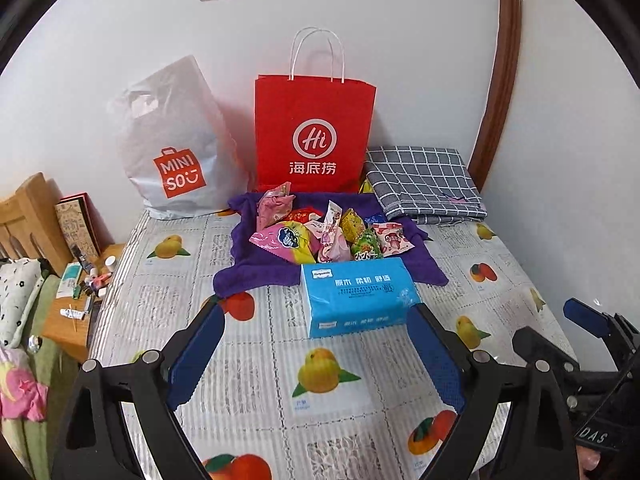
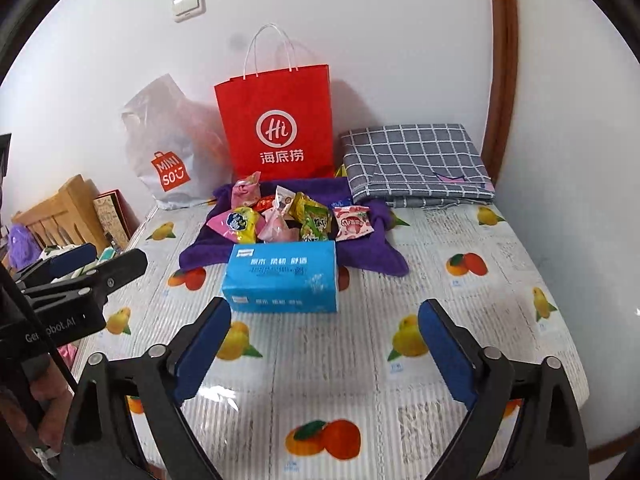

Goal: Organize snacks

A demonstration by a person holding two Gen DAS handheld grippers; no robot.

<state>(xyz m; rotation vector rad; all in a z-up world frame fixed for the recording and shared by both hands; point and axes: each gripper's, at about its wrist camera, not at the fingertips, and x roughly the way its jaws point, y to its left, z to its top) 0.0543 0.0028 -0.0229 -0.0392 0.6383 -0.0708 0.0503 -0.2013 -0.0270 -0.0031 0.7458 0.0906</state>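
Several colourful snack packets lie heaped on a purple cloth at the back of a fruit-print table. A blue tissue pack lies just in front of the heap. Behind it stand a red paper bag and a white Miniso bag. My left gripper is open and empty, its tips level with the tissue pack's near end. My right gripper is open and empty too, just short of the pack.
A folded grey checked cloth lies at the back right, beside a brown door frame. Left of the table is a low wooden shelf with small bottles and tubes. Wooden furniture stands behind it.
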